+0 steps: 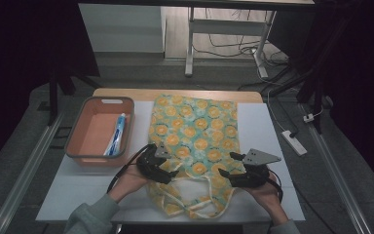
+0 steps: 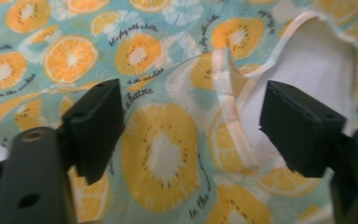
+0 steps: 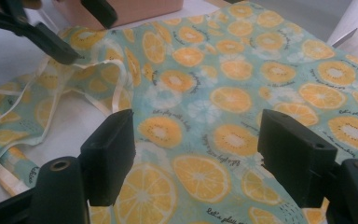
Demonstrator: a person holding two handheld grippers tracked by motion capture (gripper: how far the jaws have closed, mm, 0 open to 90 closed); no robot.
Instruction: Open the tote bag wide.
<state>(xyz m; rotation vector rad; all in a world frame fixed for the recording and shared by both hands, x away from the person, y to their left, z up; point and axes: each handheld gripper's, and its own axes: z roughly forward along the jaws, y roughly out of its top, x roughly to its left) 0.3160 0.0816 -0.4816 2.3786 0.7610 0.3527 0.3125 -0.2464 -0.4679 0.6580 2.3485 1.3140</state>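
A teal cloth tote bag [image 1: 195, 131] printed with orange slices lies flat on the white table [image 1: 260, 126], its cream handles [image 1: 195, 207] trailing toward the near edge. My left gripper [image 1: 171, 174] is at the bag's near-left corner. In the left gripper view its jaws [image 2: 191, 126] stand open on either side of the bag's mouth hem [image 2: 228, 107], pads off the cloth. My right gripper [image 1: 228, 164] hovers at the near-right part of the bag [image 3: 223, 102], open [image 3: 196, 149] with only cloth beneath. The left gripper [image 3: 92, 39] appears at the upper left of the right gripper view.
An orange basket [image 1: 100, 131] stands left of the bag and holds a toothpaste tube [image 1: 117, 141]. A power strip [image 1: 294, 142] lies on the floor to the right. Desk legs [image 1: 190, 53] stand beyond the table's far edge.
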